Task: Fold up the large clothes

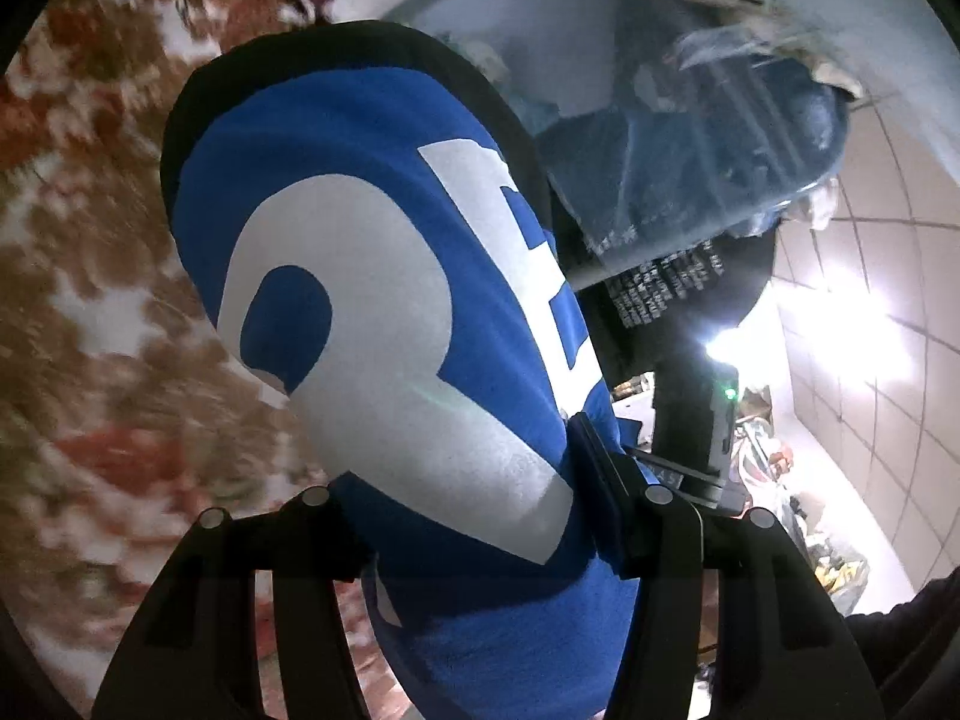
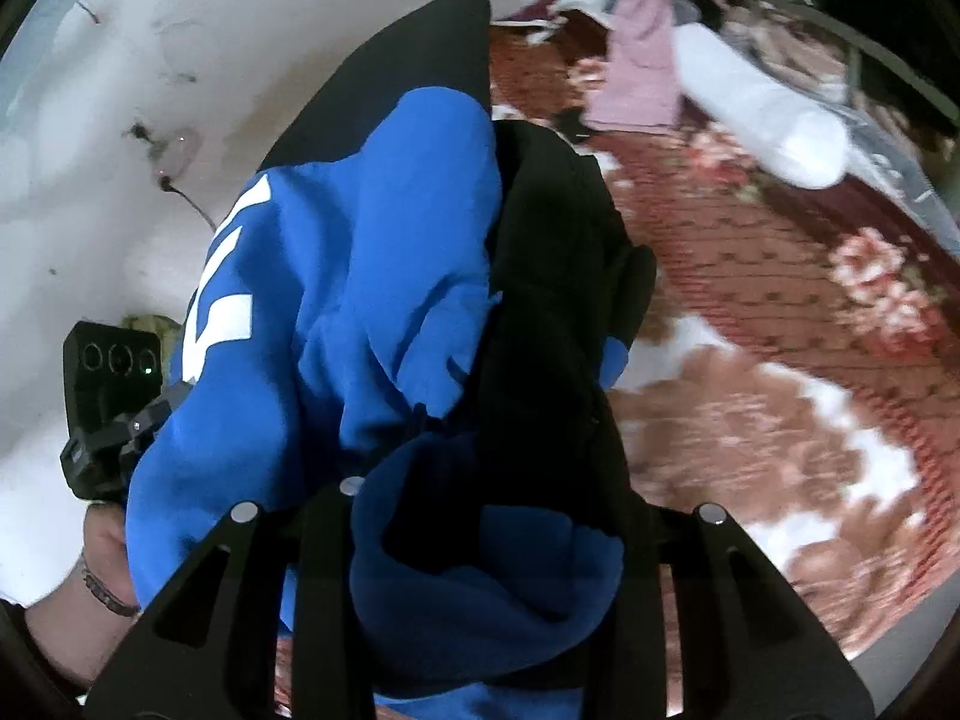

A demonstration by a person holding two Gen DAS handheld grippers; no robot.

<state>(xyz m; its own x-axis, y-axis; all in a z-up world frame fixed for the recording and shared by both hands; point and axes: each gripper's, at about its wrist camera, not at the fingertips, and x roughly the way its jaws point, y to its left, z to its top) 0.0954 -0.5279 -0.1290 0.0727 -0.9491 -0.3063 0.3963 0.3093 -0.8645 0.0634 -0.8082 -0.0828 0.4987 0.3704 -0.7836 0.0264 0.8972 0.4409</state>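
A large blue and black sweatshirt with big white letters [image 1: 384, 324] hangs between both grippers, held up above a patterned carpet. My left gripper [image 1: 480, 510] is shut on its blue cloth, which fills the gap between the fingers. My right gripper [image 2: 480, 516] is shut on the same sweatshirt [image 2: 384, 276], where blue and black folds bunch between the fingers. The other gripper [image 2: 108, 402] with its camera shows at the left of the right wrist view, held in a hand.
A red and brown flowered carpet [image 2: 780, 372] lies below. A white wall [image 2: 120, 120] stands at the left. A pink cloth [image 2: 642, 66] and a white roll [image 2: 768, 120] lie on the carpet's far side. Denim clothes [image 1: 708, 162] pile behind, beside a tiled floor [image 1: 870, 360].
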